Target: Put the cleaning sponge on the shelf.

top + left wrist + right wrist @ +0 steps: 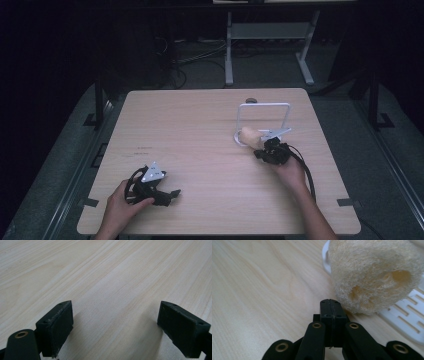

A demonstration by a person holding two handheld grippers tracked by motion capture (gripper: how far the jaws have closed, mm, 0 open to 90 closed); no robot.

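Note:
A pale, fibrous loofah sponge [248,135] lies on the flat base of a white wire rack [263,105] at the right middle of the wooden table [200,125]. My right gripper [262,146] sits just in front of it, jaws pressed together with nothing between them. In the right gripper view the shut tips [330,305] nearly touch the loofah [372,275], which rests on the rack's slotted base [407,320]. My left gripper [172,194] rests low on the table near the front left. Its jaws [115,327] stand wide apart over bare wood.
The rack's upright white frame stands behind the loofah, toward the table's far edge. A small round dark mark [251,100] lies by that edge. Beyond the table, a white desk frame [270,35] and cables stand on the dark floor.

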